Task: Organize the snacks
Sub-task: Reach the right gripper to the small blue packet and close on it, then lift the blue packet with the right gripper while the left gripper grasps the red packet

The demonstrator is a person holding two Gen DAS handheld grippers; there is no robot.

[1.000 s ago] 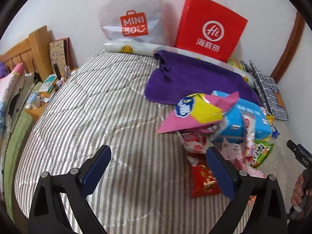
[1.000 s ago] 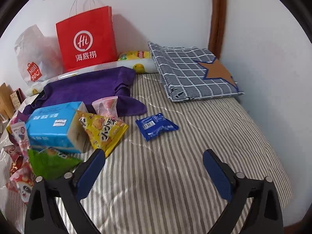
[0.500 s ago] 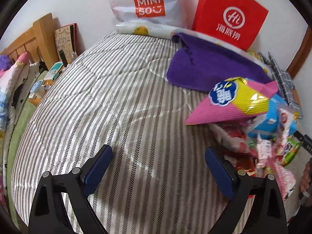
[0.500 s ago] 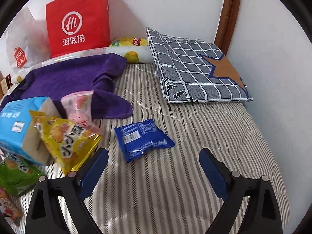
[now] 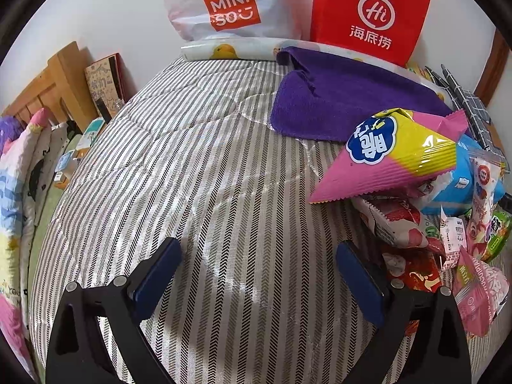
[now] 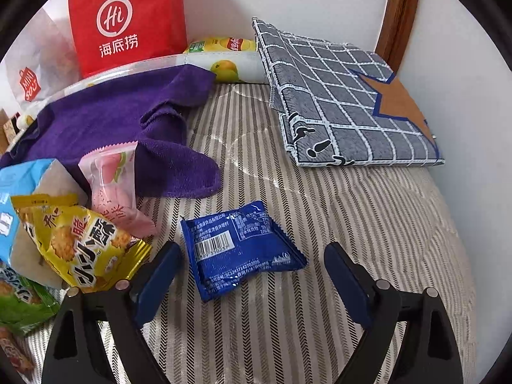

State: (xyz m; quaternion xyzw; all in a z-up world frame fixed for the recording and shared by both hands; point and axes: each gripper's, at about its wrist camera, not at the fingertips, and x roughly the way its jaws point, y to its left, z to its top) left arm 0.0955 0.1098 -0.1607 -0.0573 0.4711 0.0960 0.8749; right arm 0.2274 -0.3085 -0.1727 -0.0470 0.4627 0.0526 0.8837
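A pile of snack packets lies on the striped bed. In the left wrist view a pink-and-yellow bag tops the pile at the right, over a light blue pack and red packets. My left gripper is open and empty over bare bedding, left of the pile. In the right wrist view a blue packet lies alone on the bed, just ahead of and between the fingers of my open, empty right gripper. A yellow cracker bag and a pink packet lie to its left.
A purple towel lies behind the pile. A red paper bag and a white Miniso bag stand against the wall. A checked grey cloth lies at the far right. A wooden headboard and bedside clutter are at left.
Both grippers have moved forward and lower over the bed. The left one has swung left, away from the pile. The right one has closed in on the blue packet.
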